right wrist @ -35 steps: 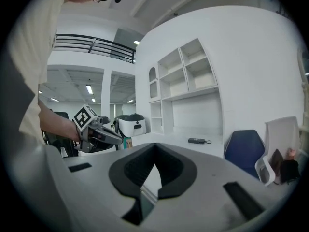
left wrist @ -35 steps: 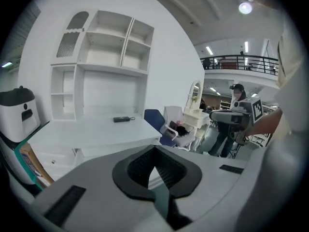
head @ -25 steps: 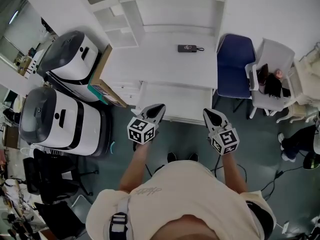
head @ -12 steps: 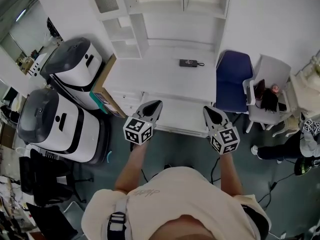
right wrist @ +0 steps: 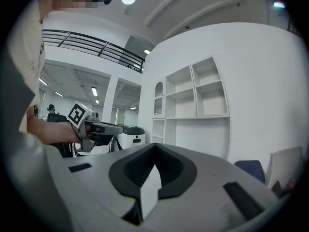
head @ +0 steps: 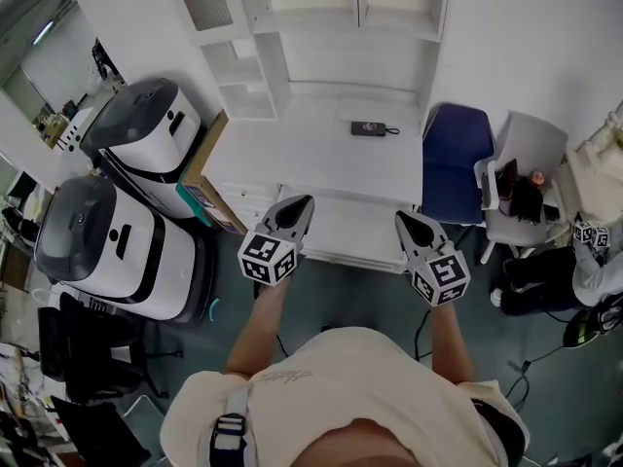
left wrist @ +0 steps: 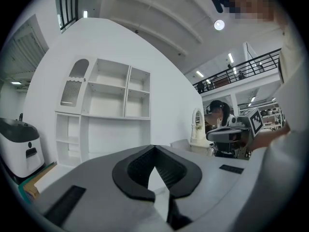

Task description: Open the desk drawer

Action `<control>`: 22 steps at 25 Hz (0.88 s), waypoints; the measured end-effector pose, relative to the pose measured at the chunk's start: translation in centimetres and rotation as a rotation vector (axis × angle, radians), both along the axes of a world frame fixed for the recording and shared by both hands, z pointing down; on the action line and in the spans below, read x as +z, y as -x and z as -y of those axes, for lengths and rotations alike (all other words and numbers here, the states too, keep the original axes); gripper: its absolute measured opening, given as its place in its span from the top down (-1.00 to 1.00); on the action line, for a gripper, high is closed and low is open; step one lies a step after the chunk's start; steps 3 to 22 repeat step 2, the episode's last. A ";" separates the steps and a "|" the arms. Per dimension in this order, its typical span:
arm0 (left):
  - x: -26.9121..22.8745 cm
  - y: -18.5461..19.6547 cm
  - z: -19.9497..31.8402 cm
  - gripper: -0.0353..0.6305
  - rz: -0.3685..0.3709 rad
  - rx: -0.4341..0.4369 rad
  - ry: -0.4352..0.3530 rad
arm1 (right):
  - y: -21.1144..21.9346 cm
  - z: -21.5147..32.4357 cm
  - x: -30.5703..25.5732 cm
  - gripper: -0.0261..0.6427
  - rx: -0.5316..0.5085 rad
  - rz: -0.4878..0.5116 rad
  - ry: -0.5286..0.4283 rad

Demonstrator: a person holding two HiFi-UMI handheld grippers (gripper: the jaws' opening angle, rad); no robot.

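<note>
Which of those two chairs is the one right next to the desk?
The blue chair, standing against the desk's right edge. The pale grey chair is farther right, beyond it, with something dark on its seat.

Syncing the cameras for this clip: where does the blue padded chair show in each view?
Head view: blue padded chair, right of the white desk.
Left gripper view: not in it.
Right gripper view: low at the right edge.
Shared landmark: white open shelf unit above the desk.
</note>
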State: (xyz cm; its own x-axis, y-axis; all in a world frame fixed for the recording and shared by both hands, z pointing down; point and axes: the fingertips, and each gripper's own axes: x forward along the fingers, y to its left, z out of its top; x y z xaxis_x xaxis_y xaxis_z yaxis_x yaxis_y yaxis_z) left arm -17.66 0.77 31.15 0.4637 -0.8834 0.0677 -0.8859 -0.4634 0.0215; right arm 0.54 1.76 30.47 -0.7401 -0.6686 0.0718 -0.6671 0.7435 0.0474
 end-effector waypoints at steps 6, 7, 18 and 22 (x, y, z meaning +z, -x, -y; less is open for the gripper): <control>0.2 -0.3 0.0 0.88 0.004 0.007 0.002 | -0.1 0.2 0.1 0.93 0.007 0.008 -0.001; 0.2 -0.3 0.0 0.88 0.004 0.007 0.002 | -0.1 0.2 0.1 0.93 0.007 0.008 -0.001; 0.2 -0.3 0.0 0.88 0.004 0.007 0.002 | -0.1 0.2 0.1 0.93 0.007 0.008 -0.001; 0.2 -0.3 0.0 0.88 0.004 0.007 0.002 | -0.1 0.2 0.1 0.93 0.007 0.008 -0.001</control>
